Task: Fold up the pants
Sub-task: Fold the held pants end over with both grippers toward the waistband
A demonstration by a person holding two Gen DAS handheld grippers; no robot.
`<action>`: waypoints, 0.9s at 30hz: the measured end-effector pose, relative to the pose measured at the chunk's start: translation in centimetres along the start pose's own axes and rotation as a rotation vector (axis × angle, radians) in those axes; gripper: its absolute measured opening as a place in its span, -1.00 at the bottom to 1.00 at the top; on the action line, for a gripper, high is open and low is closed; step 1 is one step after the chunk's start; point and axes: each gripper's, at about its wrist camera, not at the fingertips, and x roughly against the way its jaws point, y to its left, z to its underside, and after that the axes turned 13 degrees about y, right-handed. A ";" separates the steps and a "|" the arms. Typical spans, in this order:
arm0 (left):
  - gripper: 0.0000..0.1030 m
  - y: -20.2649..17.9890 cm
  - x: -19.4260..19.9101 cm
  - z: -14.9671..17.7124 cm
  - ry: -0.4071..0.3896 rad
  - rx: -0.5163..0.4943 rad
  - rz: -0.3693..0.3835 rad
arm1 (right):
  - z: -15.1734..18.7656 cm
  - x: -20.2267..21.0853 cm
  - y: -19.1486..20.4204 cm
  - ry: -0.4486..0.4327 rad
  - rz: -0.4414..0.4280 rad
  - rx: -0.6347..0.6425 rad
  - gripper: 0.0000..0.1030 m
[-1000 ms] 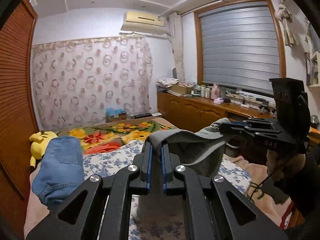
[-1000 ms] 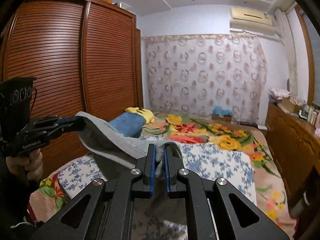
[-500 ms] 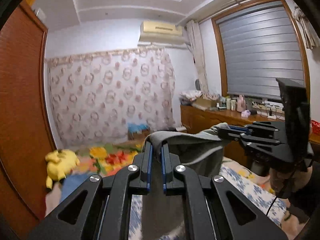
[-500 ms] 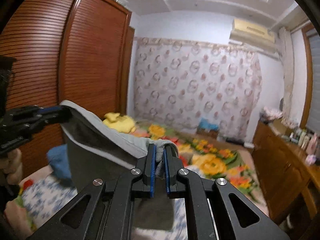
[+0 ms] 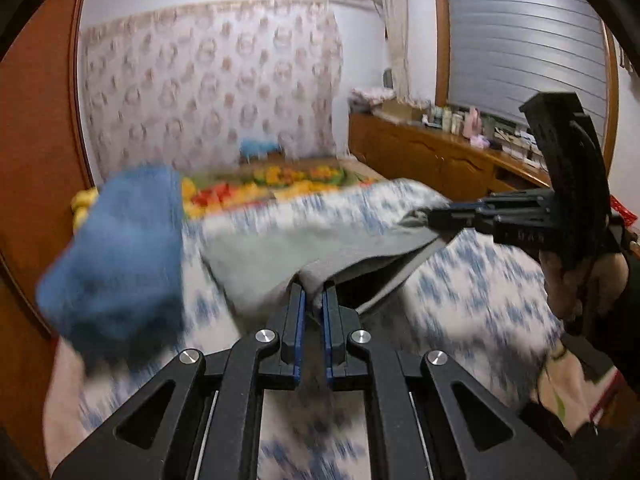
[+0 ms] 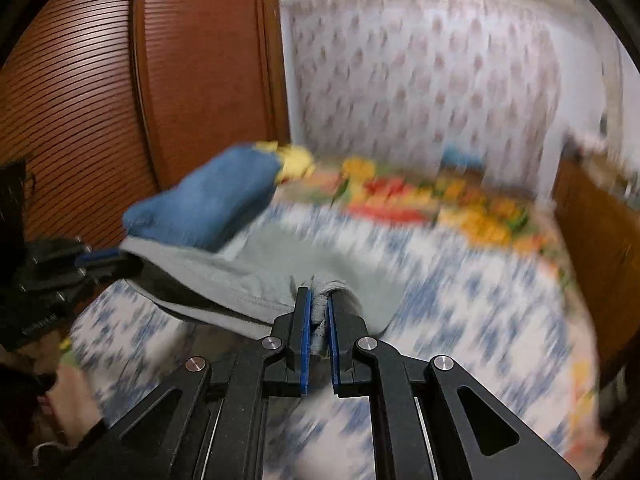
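Observation:
Grey pants [image 5: 276, 256] stretch between my two grippers over the blue-and-white floral bed [image 5: 472, 292]. My left gripper [image 5: 314, 294] is shut on one corner of the pants' edge. My right gripper [image 6: 318, 300] is shut on the other corner [image 6: 320, 308]; it also shows in the left wrist view [image 5: 436, 216] at the right. The left gripper shows in the right wrist view [image 6: 108, 260] at the left. The far part of the pants [image 6: 288, 256] lies flung out over the bed. Both views are motion-blurred.
A folded blue denim garment [image 5: 120, 256] lies on the bed's left side, with a yellow plush toy [image 6: 292, 158] behind it. A wooden wardrobe [image 6: 120, 100] stands to the left, a wooden sideboard [image 5: 432, 156] to the right under the window.
Both grippers have swung down and forward from a raised position, still holding the pants. The pants went from hanging below the grippers to spread out over the bed.

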 end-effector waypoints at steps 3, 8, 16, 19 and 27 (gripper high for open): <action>-0.84 -0.9 0.2 2.2 0.026 0.011 0.004 | 1.5 -0.2 1.2 0.036 -0.002 0.022 -0.85; -0.84 -1.7 0.8 3.8 0.058 0.018 -0.006 | 3.8 0.4 3.2 0.064 0.015 0.053 -0.85; -0.84 -1.5 2.1 5.6 0.080 0.030 0.006 | 7.4 3.4 3.4 0.056 -0.029 0.026 -0.85; -0.84 -1.8 1.6 6.4 0.100 0.029 0.009 | 8.3 3.0 3.6 0.058 -0.016 0.032 -0.85; -0.73 -1.8 -0.8 7.8 0.174 0.045 -0.014 | 9.6 1.4 3.9 0.111 -0.020 0.012 -0.85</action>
